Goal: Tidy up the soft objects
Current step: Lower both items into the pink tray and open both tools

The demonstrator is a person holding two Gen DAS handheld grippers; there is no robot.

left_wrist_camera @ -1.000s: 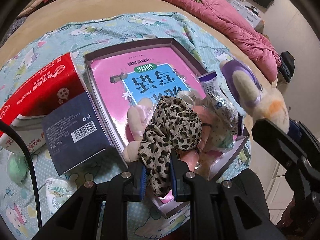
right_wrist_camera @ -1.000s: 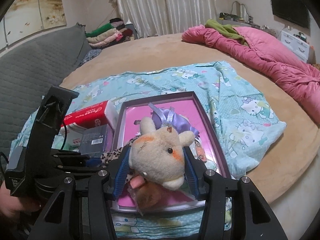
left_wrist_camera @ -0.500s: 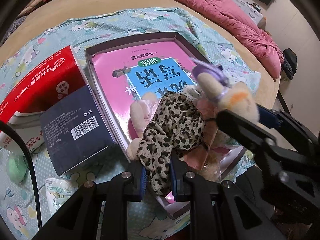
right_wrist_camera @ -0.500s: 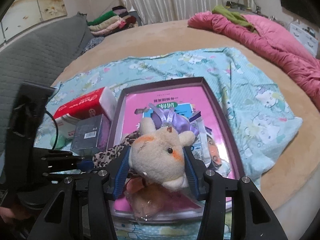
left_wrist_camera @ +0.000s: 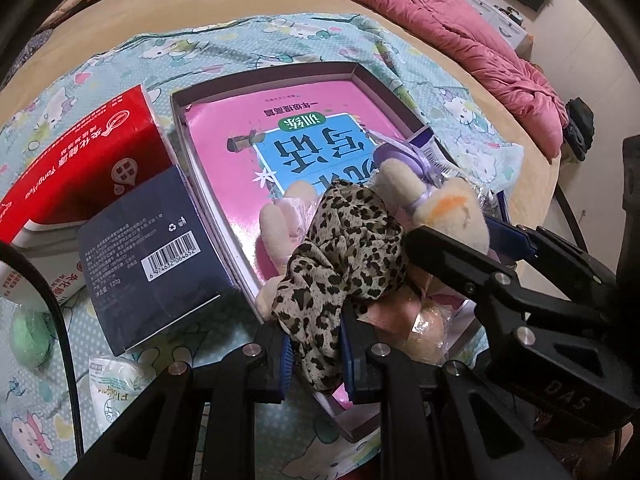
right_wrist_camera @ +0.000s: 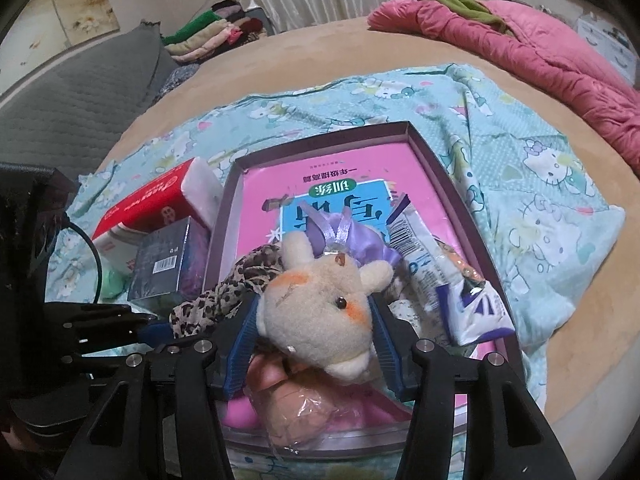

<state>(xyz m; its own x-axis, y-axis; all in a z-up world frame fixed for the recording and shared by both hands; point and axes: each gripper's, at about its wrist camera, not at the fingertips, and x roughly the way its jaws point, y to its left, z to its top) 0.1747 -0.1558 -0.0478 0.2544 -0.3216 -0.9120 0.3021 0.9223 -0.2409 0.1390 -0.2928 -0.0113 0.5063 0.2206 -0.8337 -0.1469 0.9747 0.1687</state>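
Note:
A shallow purple box (left_wrist_camera: 264,76) (right_wrist_camera: 320,140) with a pink book lies on the Hello Kitty blanket. My left gripper (left_wrist_camera: 316,354) is shut on a leopard-print cloth (left_wrist_camera: 340,248) at the box's near left edge; the cloth also shows in the right wrist view (right_wrist_camera: 224,300). My right gripper (right_wrist_camera: 316,344) is shut on a cream plush animal (right_wrist_camera: 316,312) with a purple ribbon, held low over the box's near end; it also shows in the left wrist view (left_wrist_camera: 448,208). A pink plush (left_wrist_camera: 280,224) and wrapped soft items (right_wrist_camera: 296,404) lie under them in the box.
A red tissue pack (left_wrist_camera: 76,164) and a dark blue carton (left_wrist_camera: 152,256) stand left of the box. A green soft ball (left_wrist_camera: 28,336) and a white packet (left_wrist_camera: 116,384) lie nearer. Snack packets (right_wrist_camera: 452,280) lie in the box's right side. A pink quilt (right_wrist_camera: 520,40) lies far right.
My right gripper has brought the plush animal down and left, from beside the box to low over its near end, beside the leopard cloth. The left gripper has barely moved.

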